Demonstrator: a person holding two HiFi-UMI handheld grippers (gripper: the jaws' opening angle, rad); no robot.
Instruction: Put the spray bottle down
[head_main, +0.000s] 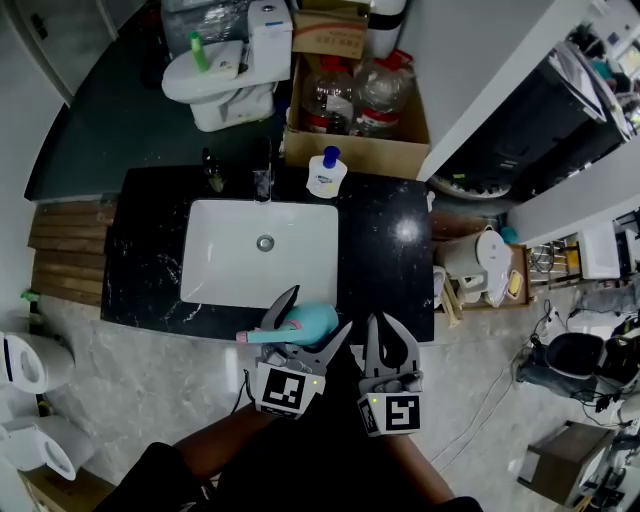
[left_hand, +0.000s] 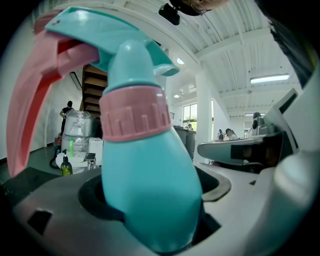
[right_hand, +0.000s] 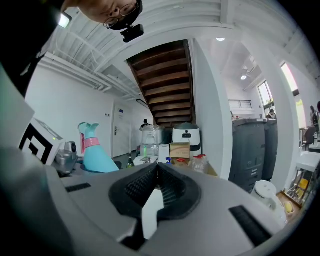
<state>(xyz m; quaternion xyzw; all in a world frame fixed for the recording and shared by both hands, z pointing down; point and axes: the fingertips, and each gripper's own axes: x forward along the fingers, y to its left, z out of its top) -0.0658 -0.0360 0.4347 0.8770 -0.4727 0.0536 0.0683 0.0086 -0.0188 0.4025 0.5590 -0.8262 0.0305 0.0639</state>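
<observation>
Nearest the camera, both tools were held low in front of the person, at the near edge of the black stone tabletop (head_main: 385, 270).

Right tool (right_hand: 156, 182): ribbed pads pressed together at the tips, nothing between them. It was idle, just to the right of the left tool.

Left tool (head_main: 318, 310): clenched on the teal spray bottle (head_main: 305, 320). The left gripper view showed the jaws gripping the lower body of the bottle, with the pink collar (left_hand: 134, 112) and pink trigger (left_hand: 37, 95) standing clear above the grip. In the head view the bottle lay sideways, with its spray head toward the left, over the near rim of the white sink (head_main: 230, 260). Whether it touched the rim could not be made out, and it looked carried rather than resting.

Farther back:
- Faucet (head_main: 263, 180) at the far rim of the sink.
- White soap dispenser (head_main: 326, 172) with a blue pump beside the faucet.
- Cardboard box (head_main: 355, 150) holding large water jugs behind the tabletop.
- Toilet (head_main: 225, 70) beyond the box.

Task status: judged not yet done. The bottle was in the left tool's grip, not standing on any surface. Remaining steps were to bring it upright onto a bare patch of tabletop, probably right of the sink, let the base settle, then release the jaws and withdraw. The rounded body might tip if it is released while tilted.
</observation>
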